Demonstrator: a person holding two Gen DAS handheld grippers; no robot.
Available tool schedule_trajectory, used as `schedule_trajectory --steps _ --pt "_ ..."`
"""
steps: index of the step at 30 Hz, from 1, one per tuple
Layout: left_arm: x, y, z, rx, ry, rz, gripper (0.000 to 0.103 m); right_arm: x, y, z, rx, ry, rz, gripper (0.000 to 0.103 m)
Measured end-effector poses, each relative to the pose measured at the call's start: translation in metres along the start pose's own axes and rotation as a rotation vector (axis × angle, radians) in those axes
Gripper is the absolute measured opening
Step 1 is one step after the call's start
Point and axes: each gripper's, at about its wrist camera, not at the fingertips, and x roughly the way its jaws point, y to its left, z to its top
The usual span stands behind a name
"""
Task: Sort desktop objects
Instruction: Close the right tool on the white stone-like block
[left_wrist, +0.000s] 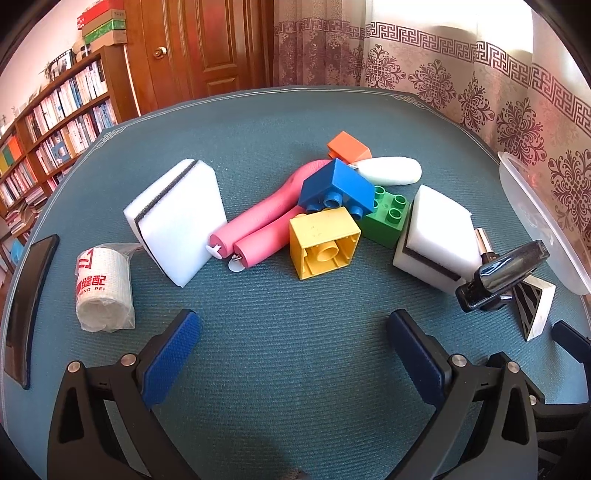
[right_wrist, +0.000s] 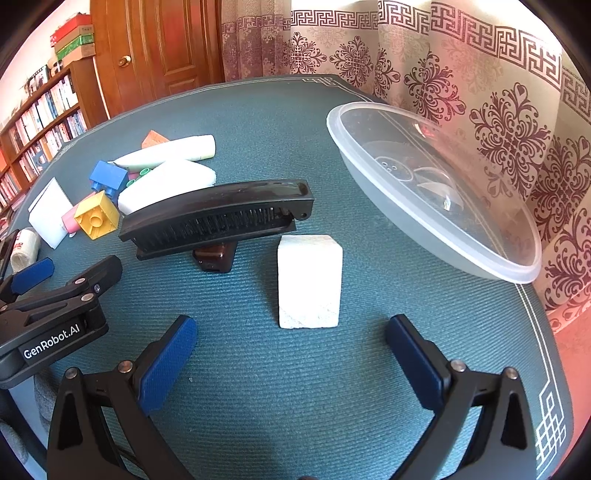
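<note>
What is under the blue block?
The blue block lies tilted on the pink foam tubes, leaning over the yellow block and green block. What sits beneath its middle is covered.

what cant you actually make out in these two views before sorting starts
- Left wrist view: clear tub, cut off by the right edge.
- Left wrist view: orange block, partly behind the blue block.
- Right wrist view: brown thing under the black brush, mostly covered.
- Right wrist view: gauze roll, its print too small to read.
</note>
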Motion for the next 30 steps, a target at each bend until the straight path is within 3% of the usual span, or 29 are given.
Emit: schedule_trajectory --steps 11,20,30 --pt "-0.003 0.005 -0.002 0.015 0.004 -0.027 0.103 -0.002 -0.004 0.000 -0.072 0.034 0.063 0.103" --pt "-0.004 0.005 -0.004 0.028 0.001 -0.042 0.103 -0.009 -0.013 -0.001 -0.029 0.003 0.111 0.099" --pt "-0.005 0.004 -0.005 0.039 -0.001 -0.043 0.103 -0.018 -0.024 0.006 0.041 -0.033 0.123 0.061"
